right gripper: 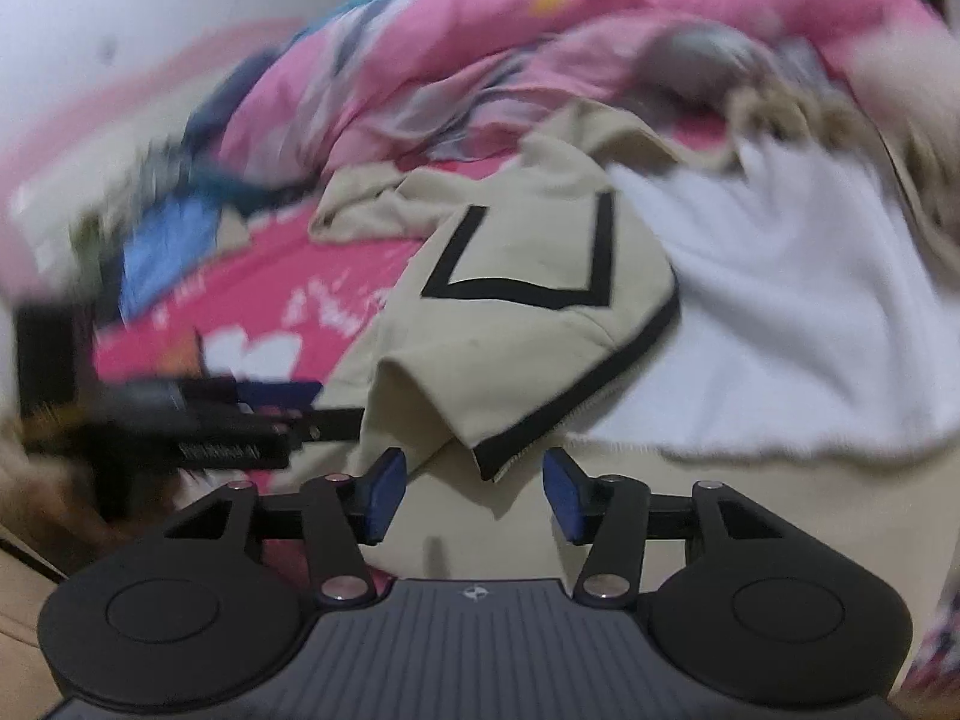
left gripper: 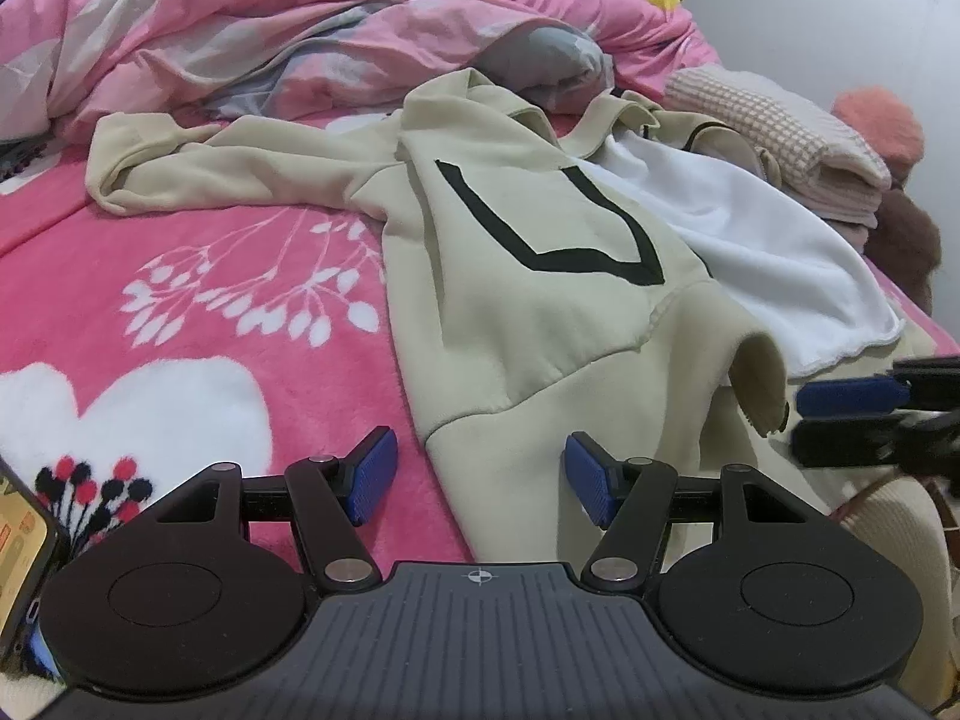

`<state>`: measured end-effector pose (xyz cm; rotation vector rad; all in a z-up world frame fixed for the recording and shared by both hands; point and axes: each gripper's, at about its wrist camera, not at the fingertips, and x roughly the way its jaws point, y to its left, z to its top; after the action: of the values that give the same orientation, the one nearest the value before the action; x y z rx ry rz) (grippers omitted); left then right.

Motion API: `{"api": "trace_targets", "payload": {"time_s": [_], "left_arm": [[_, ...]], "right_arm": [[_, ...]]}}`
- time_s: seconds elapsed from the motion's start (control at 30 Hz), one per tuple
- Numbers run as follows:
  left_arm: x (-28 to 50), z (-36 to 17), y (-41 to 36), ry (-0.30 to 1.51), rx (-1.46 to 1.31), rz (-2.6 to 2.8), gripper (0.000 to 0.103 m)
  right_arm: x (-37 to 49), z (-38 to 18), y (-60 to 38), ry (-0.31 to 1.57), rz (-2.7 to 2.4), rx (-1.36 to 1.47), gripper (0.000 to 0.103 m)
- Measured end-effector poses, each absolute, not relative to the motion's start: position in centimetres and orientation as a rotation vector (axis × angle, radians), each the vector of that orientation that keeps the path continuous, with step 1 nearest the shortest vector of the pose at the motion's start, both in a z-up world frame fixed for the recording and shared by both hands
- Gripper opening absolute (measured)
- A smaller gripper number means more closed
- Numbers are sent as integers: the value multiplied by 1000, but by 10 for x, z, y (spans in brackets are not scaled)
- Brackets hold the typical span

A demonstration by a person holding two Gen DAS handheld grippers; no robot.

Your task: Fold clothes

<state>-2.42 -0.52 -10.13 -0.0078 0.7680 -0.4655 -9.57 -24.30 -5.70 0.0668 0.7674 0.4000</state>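
I see the beige hoodie (left gripper: 540, 312) lying half folded on the pink bed (left gripper: 180, 300). My left gripper (left gripper: 480, 477) and right gripper (right gripper: 474, 495) both stand apart, holding nothing, just over its near edge.

Pink floral blanket (left gripper: 180, 312) on bed, rumpled pink quilt (left gripper: 240, 18), pale wall (left gripper: 840, 18)

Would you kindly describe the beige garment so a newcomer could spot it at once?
Start at the pink floral blanket covering the bed. Spread across it lies the beige garment, beside a folded checked stack. Only it bears a black angular stripe and shows a white lining.
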Motion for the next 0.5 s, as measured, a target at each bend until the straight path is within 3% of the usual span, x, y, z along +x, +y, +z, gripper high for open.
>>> {"api": "trace_targets", "payload": {"time_s": [0.13,0.2,0.27,0.3,0.5], "left_arm": [[-27,-99,-3,773,-21,-458,62],[-29,-98,-3,777,-31,-457,62],[-30,-98,-2,778,-41,-460,62],[-30,-98,-2,779,-45,-462,62],[-31,-96,6,780,-100,-481,62]], "right_arm": [[-100,-60,-208,679,316,-227,52],[-107,-65,-194,603,263,-382,47],[-115,-70,-185,535,235,-503,23],[-120,-69,-185,509,224,-529,0],[-151,-44,-209,438,182,-549,1]]}}
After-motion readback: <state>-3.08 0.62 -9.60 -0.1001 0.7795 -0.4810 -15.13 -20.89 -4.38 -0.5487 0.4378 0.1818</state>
